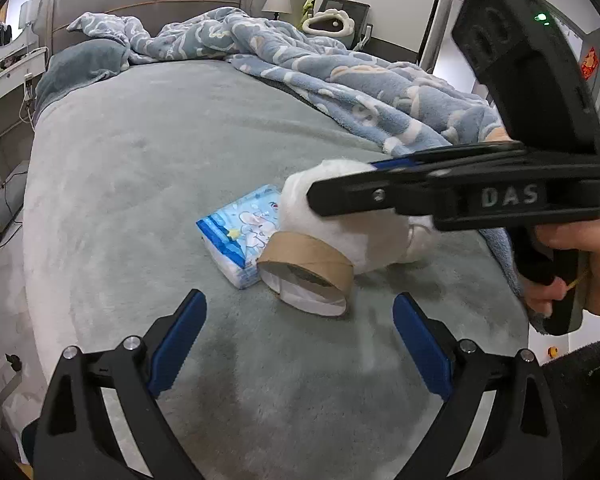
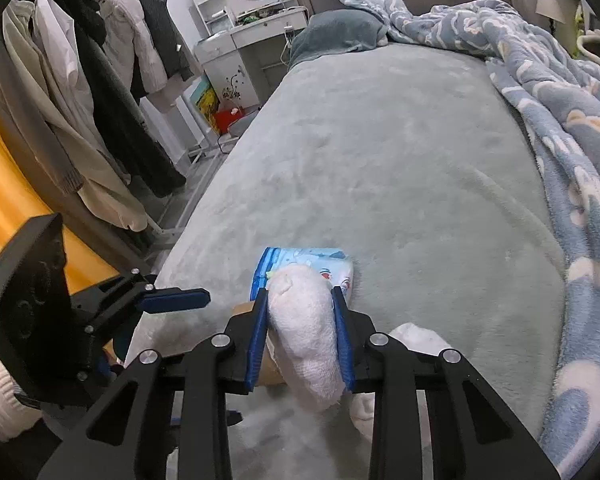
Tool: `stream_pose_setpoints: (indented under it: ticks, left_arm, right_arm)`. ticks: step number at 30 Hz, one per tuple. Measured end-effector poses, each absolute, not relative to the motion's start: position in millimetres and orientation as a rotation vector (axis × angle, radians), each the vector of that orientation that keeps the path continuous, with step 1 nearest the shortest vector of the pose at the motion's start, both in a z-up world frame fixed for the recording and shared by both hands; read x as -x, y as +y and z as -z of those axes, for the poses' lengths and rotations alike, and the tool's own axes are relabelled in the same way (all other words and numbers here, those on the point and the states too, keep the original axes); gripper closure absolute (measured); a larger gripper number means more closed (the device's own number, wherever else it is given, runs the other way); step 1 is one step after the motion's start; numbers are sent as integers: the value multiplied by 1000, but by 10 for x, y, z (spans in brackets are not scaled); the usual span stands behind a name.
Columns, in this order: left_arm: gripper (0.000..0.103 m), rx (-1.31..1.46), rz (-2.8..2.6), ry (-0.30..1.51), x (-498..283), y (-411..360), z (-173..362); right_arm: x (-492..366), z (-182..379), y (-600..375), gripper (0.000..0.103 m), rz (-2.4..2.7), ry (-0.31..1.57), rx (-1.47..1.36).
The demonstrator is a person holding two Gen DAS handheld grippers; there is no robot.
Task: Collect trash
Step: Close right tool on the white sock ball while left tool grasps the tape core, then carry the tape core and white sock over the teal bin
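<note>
1. the right gripper (image 2: pixel 302 334) is pinched on a wad of white soft stuff (image 2: pixel 306 336) — crumpled cloth or tissue, i cannot tell which. its blue pads press both flanks of the wad, which bulges out ahead of and below the fingers, so the hold looks firm enough to lift.

2. the left gripper (image 1: pixel 300 344) is spread wide with nothing between its fingers. it hovers low over the grey bed cover (image 1: pixel 140 168), aimed at the cardboard roll core (image 1: pixel 308 272) just ahead — a sensible stance if that piece is its target.

3. the roll core lies on its side, open end toward the left camera, touching the white wad behind it and just beside a blue printed tissue pack (image 1: pixel 240 236). all three are bunched near the foot of the bed, so both tools can work the same spot.

4. the pack looks full and sealed; in my judgement it may not be trash at all.

5. a blue patterned blanket (image 1: pixel 340 76) is heaped along one side of the bed, well apart from the pile.

6. no bin or bag shows in either view, so where the wad goes is unclear.
</note>
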State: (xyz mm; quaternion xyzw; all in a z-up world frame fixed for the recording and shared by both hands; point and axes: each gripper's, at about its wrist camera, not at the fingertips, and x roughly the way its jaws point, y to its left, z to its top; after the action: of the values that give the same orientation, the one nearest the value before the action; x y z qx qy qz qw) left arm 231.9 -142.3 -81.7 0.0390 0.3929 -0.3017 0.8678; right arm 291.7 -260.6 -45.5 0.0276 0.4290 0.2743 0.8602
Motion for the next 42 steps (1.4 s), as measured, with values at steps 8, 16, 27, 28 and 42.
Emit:
stream_pose_setpoints:
  ticks: [8,16,27,28,42]
  left_arm:
    - [8,-47,608,836,-2389,-1482,870]
    - [16,-6,592,850,-2440,-1520,881]
    - [41,9,588,870,-2480,-1540,884]
    - [44,11,588,869,-2481,-1536,880]
    - [46,35,568,842,-2426,-1267,731]
  right_arm:
    - [-2875,396,-2724,72,-554,868,-72]
    - [-2851,277,-2916,72,-529,797,-122]
    - [-2846,247,-3012,72,-520,777,-144]
    - [-2849,244,-3021,72,-519,774,-148]
    - [-2935,87,-2735,72,-551,723,-196]
